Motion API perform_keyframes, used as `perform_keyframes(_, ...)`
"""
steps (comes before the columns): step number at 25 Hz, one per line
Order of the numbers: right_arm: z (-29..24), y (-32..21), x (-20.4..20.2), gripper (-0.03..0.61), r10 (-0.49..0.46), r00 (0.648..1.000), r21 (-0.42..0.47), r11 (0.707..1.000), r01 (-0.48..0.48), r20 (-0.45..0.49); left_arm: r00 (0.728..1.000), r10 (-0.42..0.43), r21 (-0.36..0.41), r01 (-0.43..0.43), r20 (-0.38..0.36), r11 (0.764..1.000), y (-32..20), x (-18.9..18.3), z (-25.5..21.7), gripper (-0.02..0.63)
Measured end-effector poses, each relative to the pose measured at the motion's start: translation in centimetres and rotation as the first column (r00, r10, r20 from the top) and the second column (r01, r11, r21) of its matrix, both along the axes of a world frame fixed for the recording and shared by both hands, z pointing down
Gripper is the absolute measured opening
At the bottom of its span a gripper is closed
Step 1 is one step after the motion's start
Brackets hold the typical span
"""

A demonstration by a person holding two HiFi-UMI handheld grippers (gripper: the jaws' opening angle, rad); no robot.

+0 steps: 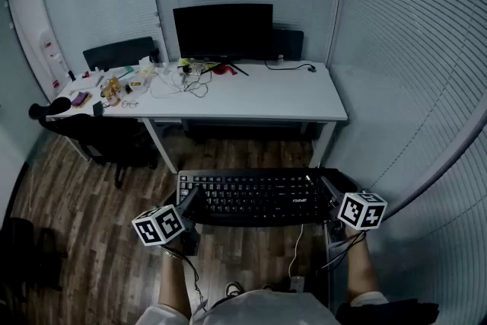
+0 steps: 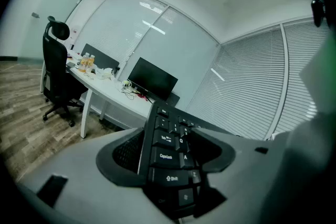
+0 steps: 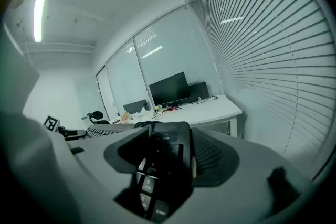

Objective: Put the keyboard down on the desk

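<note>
The table (image 1: 289,99) stands well ahead, its left half cluttered. The keyboard (image 1: 251,196) is held above the floor, short of the table, with the left claw (image 1: 189,202) clamped on one end and the right claw (image 1: 329,192) on the other. A drop is risked if one grip is eased early or the dangling cable (image 1: 295,251) is snagged. Where the cable ends is hard to make out.

Dim bluish light, ceiling tube (image 3: 38,16) glaring, strong fisheye bending, dark vignetted corners, blurred foreground
</note>
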State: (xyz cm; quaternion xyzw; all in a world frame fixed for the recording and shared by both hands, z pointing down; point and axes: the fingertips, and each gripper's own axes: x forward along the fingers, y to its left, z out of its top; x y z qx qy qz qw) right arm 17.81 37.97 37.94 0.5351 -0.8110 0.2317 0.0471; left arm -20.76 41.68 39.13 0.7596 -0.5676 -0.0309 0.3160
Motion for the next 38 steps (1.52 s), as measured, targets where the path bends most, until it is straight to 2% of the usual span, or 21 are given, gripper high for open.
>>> perform_keyframes(8, -0.2, -0.8, 1.5, 0.247, -0.011, 1.0, 0.007, 1.0, 0.011, -0.009, 1.0, -0.017, -0.005, 0.017, -0.005, 1.0, -0.4, 1.5, 0.0, 0.27)
perform_keyframes(21, 0.7, -2.8, 5.8, 0.247, -0.022, 1.0, 0.011, 1.0, 0.022, -0.005, 0.999, -0.042, -0.003, 0.042, 0.002, 0.999, -1.6, 5.9, 0.6, 0.272)
perform_keyframes(31, 2.4, -3.6, 6.1, 0.247, -0.027, 1.0, -0.02, 0.999, 0.027, 0.007, 0.999, -0.049, -0.034, 0.05, 0.012, 0.998, -2.2, 6.2, 1.7, 0.272)
perform_keyframes(38, 3.7, -5.9, 5.9, 0.247, -0.01, 1.0, -0.034, 0.999, 0.01, 0.002, 0.999, -0.036, -0.04, 0.036, 0.003, 0.999, -5.1, 5.9, 3.3, 0.272)
